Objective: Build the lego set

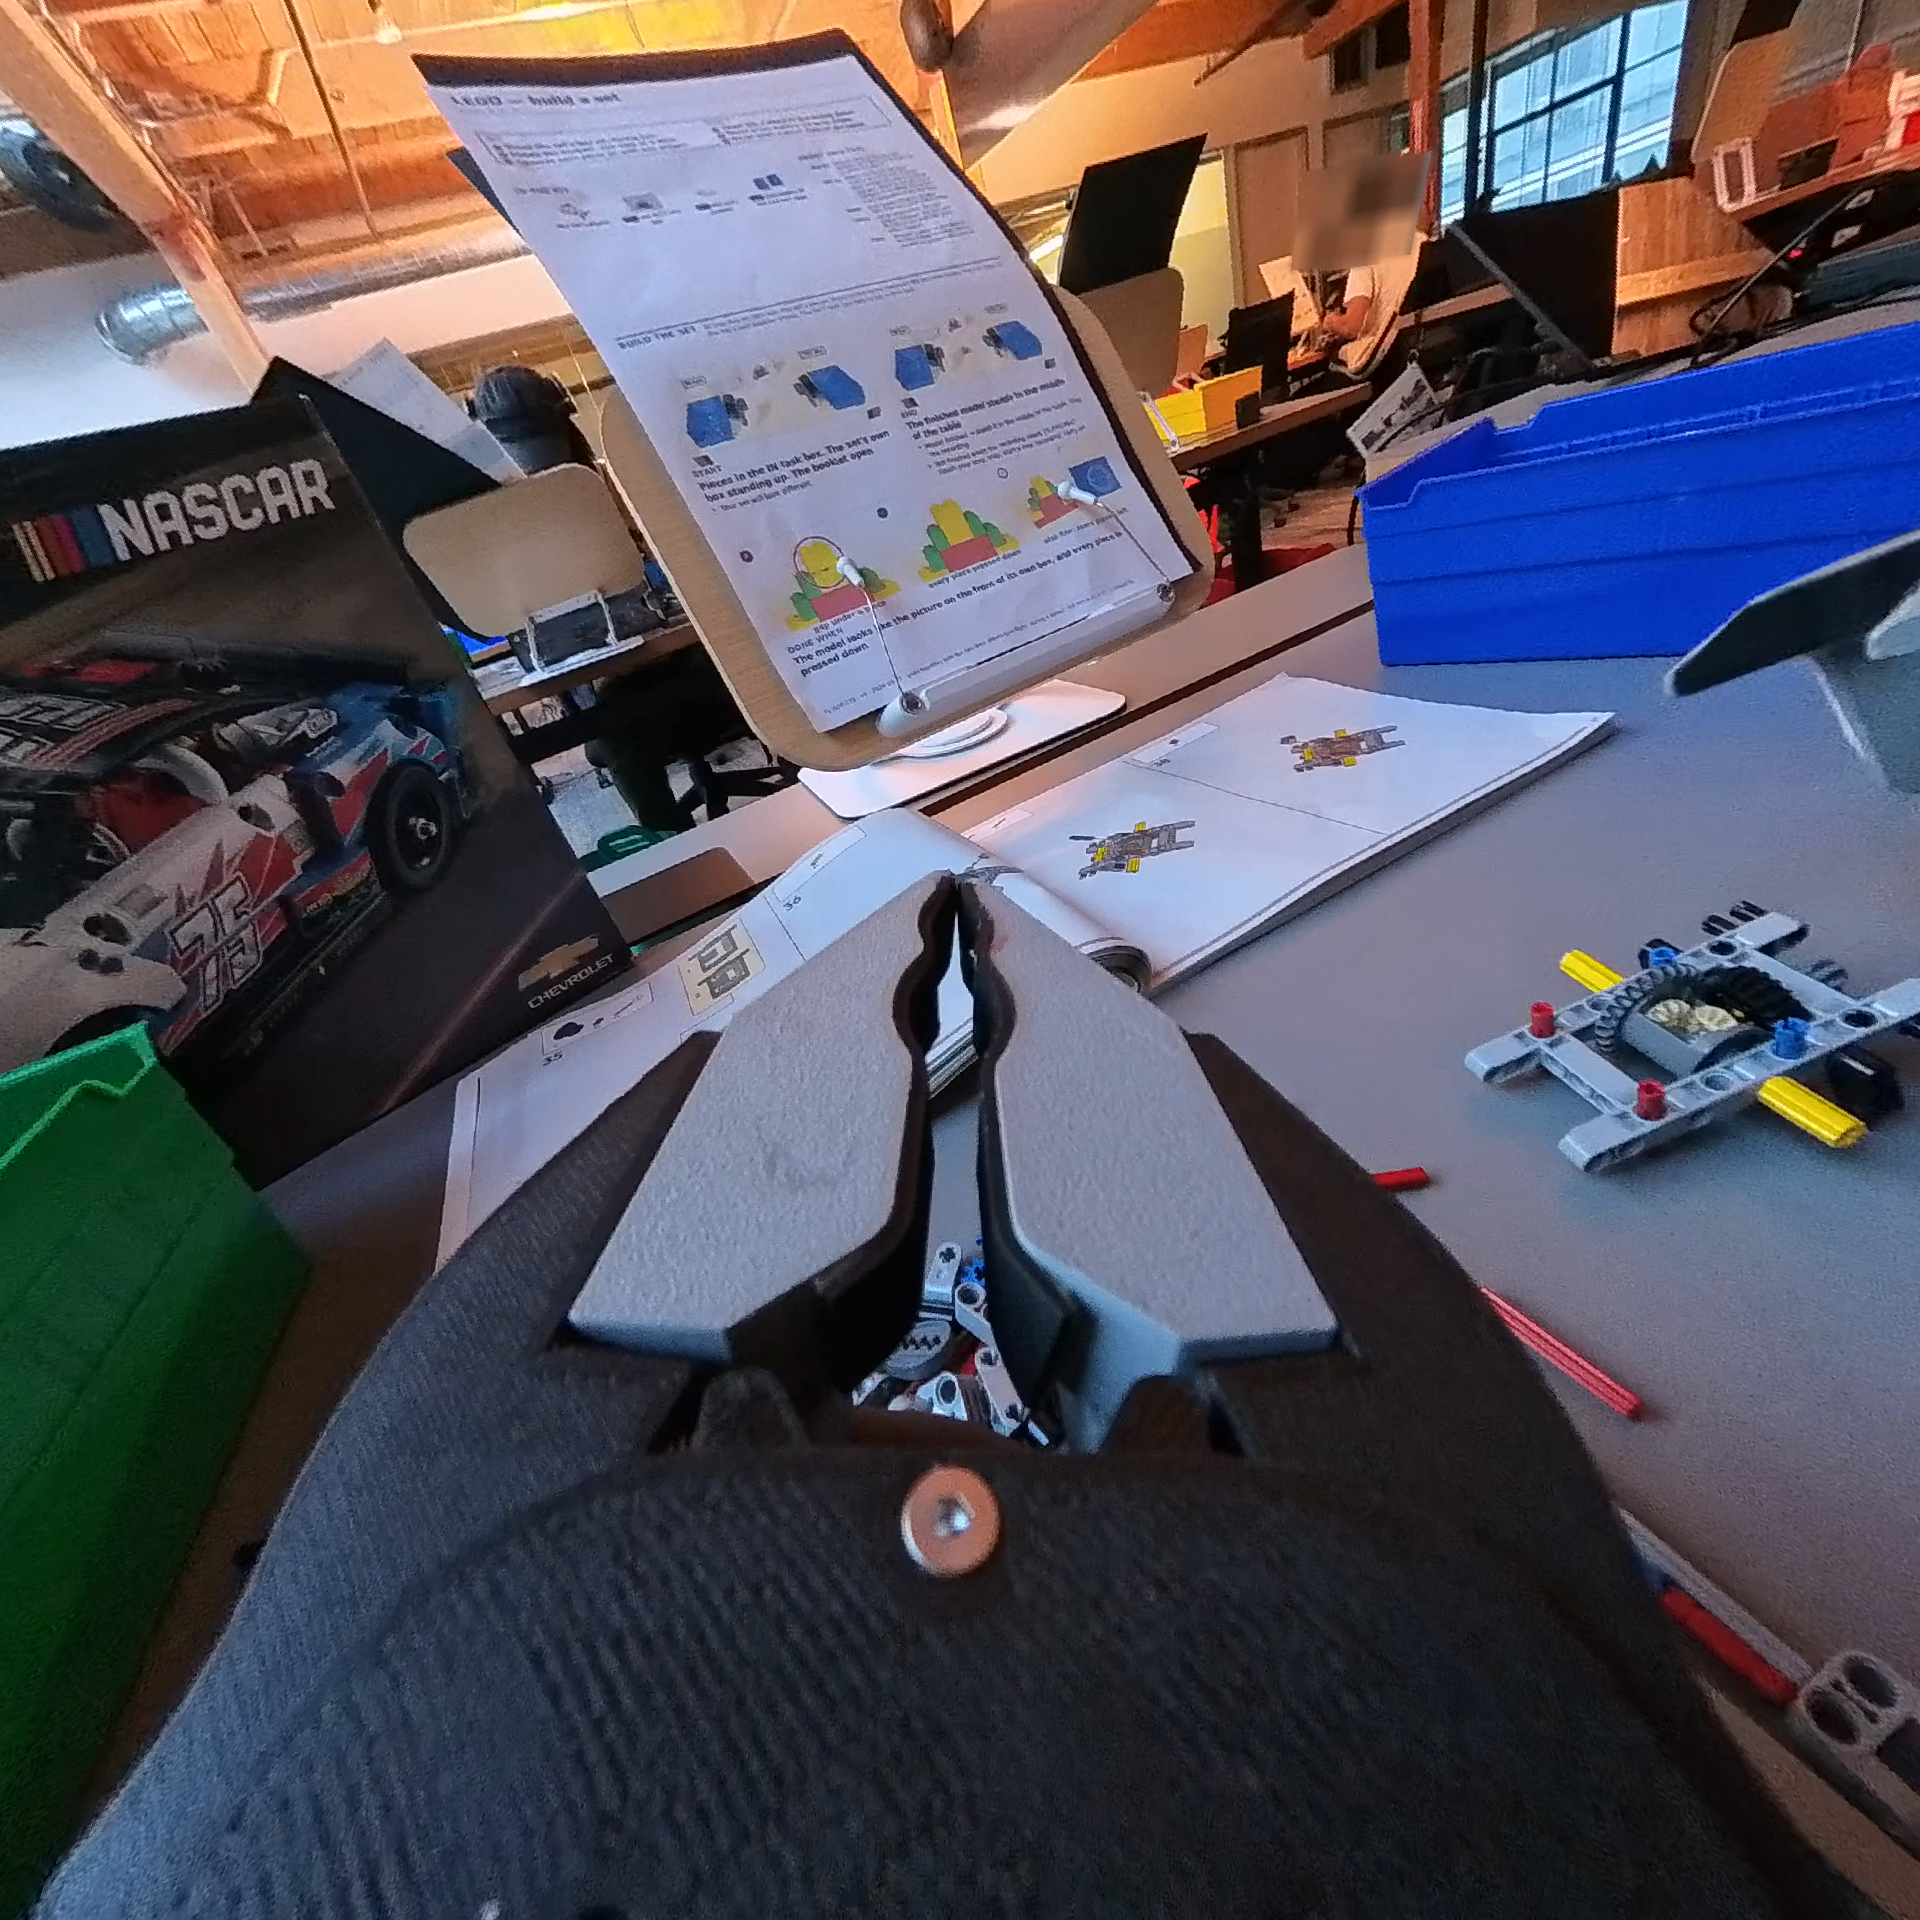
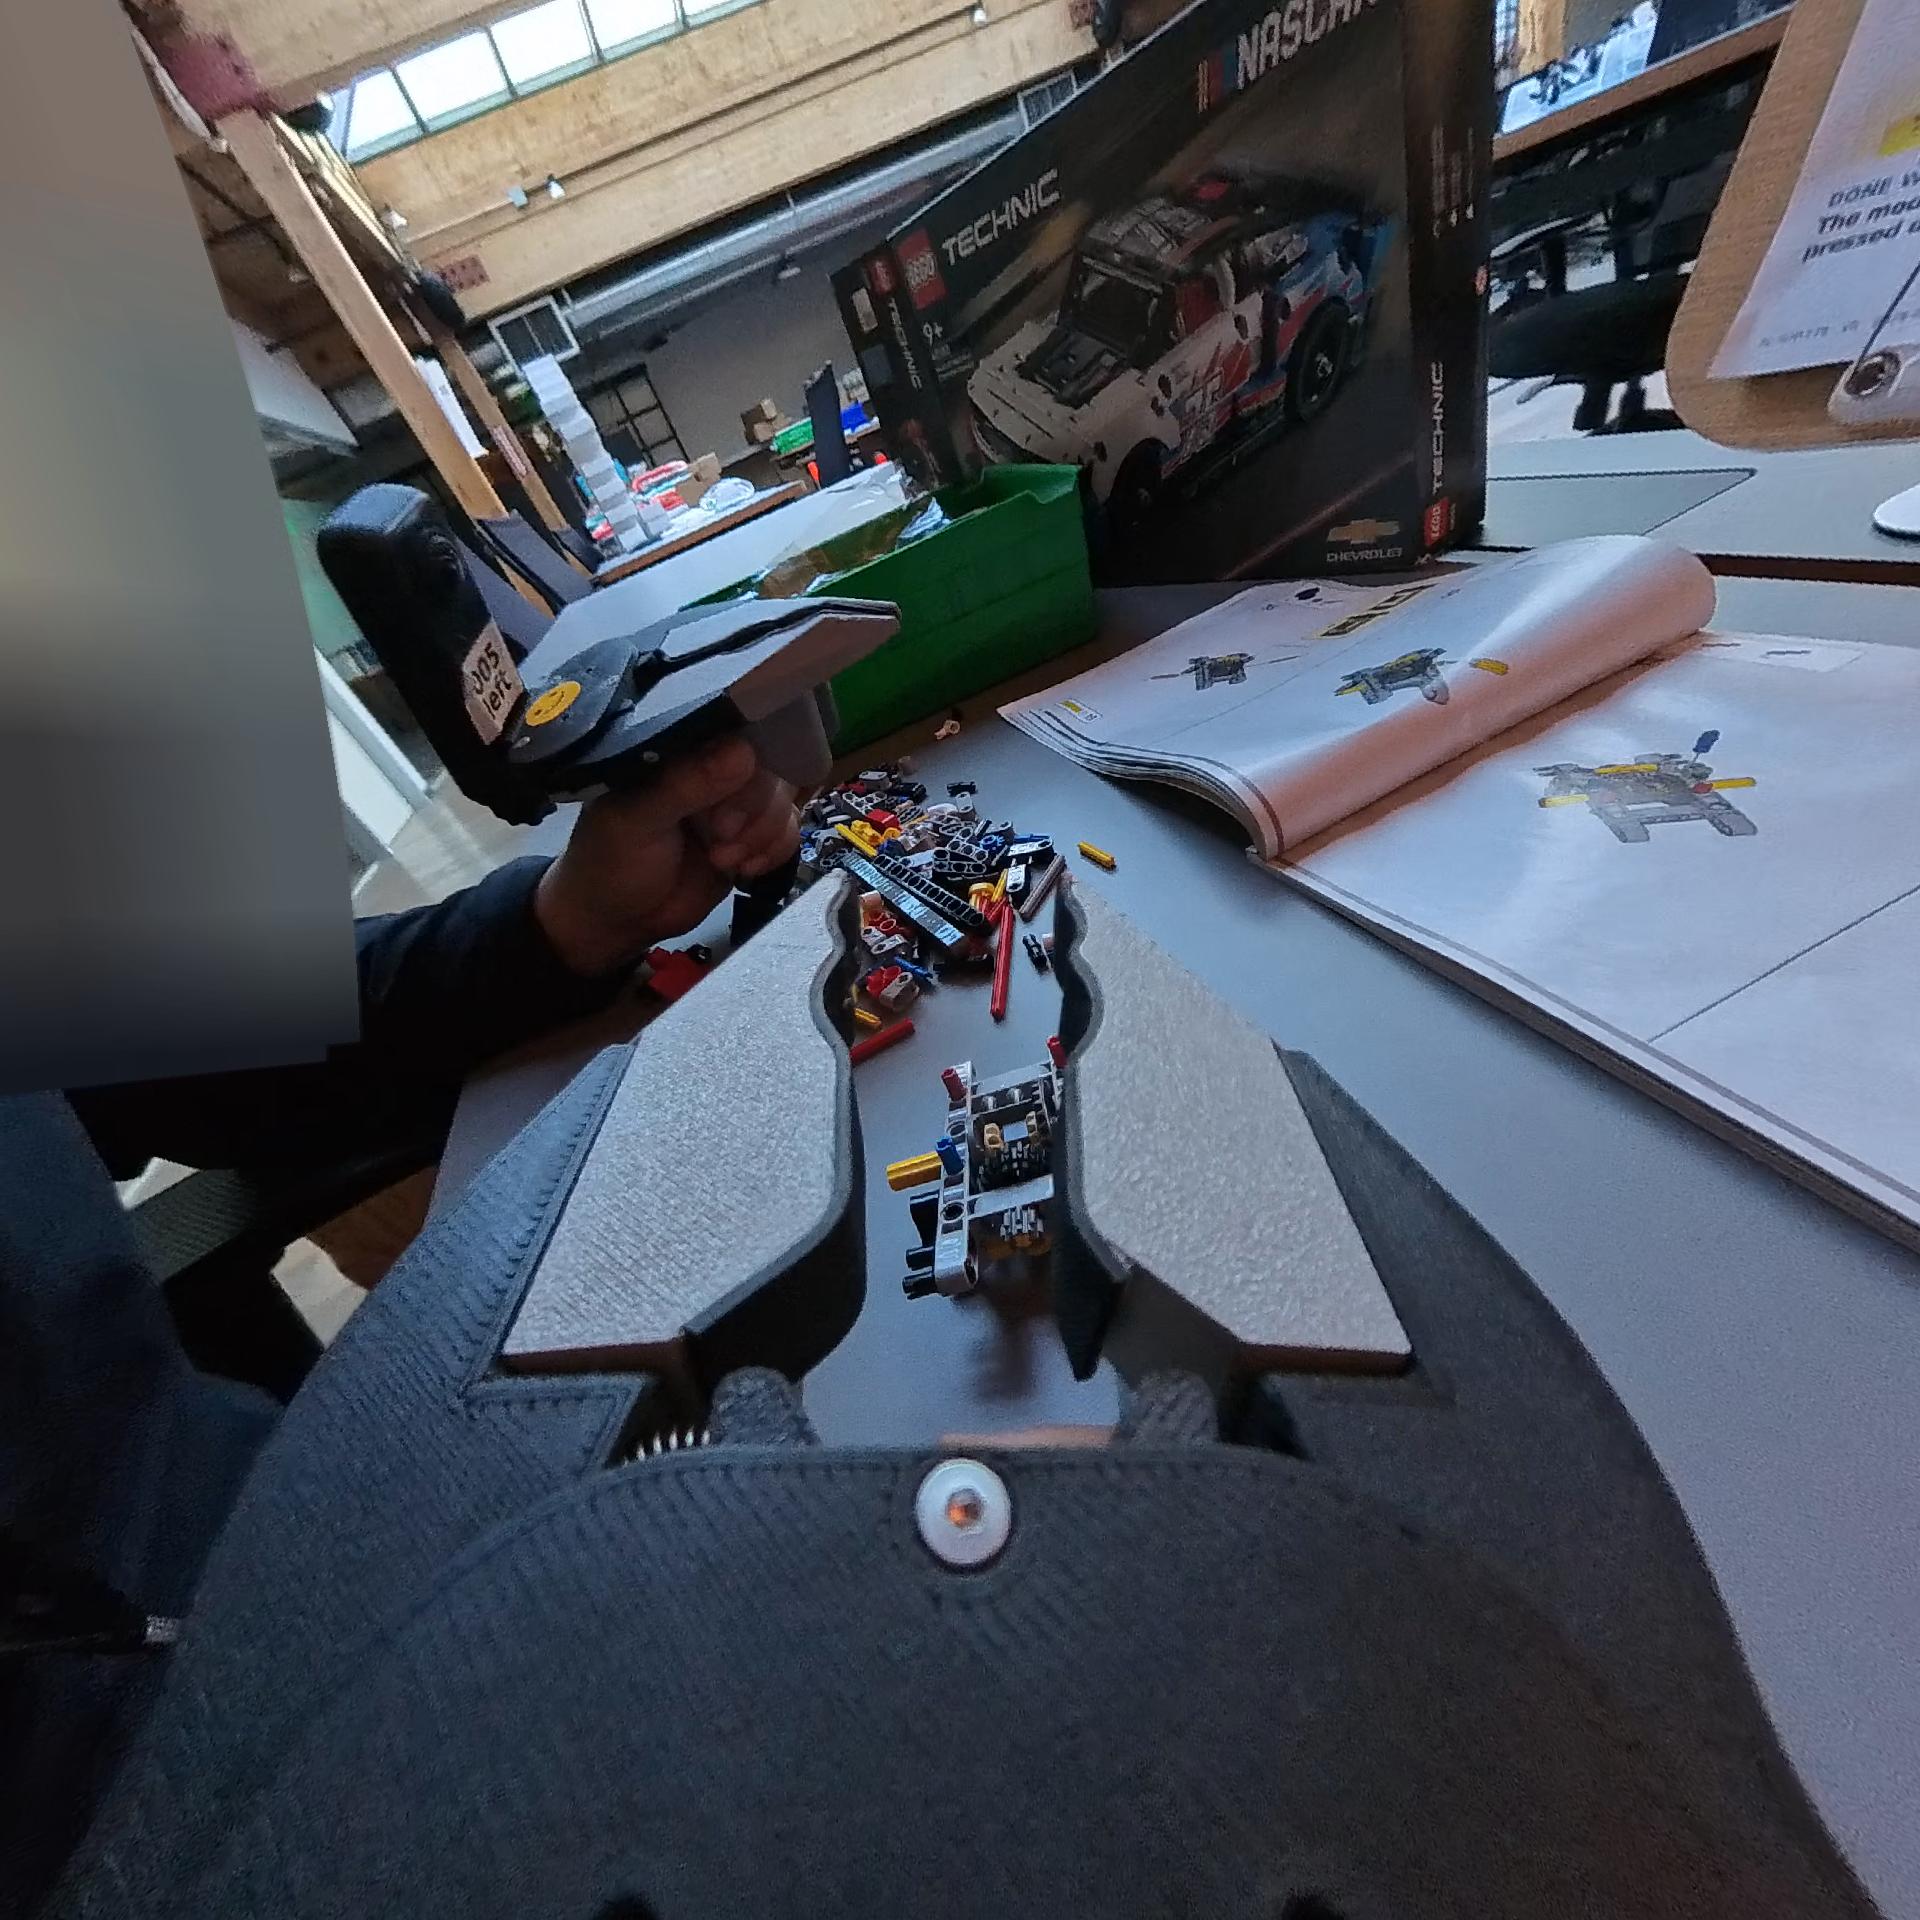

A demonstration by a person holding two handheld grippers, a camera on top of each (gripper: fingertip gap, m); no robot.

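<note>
My left gripper (image 1: 956,891) is shut, its fingertips meeting, with nothing seen between them. It hovers over a pile of small loose building pieces (image 2: 925,862), which also shows between its fingers (image 1: 956,1340). In the right wrist view a hand holds the left gripper (image 2: 831,634) above that pile. My right gripper (image 2: 956,914) is open. A small grey frame assembly (image 2: 987,1164) with yellow axles and red and blue pins lies on the grey table under its fingers, unheld. The assembly also shows in the left wrist view (image 1: 1704,1039), with the right gripper (image 1: 1787,613) above it.
An open instruction booklet (image 1: 1299,810) (image 2: 1558,831) lies behind the assembly. A toy car set box (image 1: 208,727) (image 2: 1195,312) stands behind a green bin (image 1: 104,1299) (image 2: 966,603). A blue bin (image 1: 1662,499) and a sheet on a stand (image 1: 831,364) are at the back. Red axles (image 1: 1558,1351) lie loose. Across from one pair of fingers to the other is roughly 15 cm.
</note>
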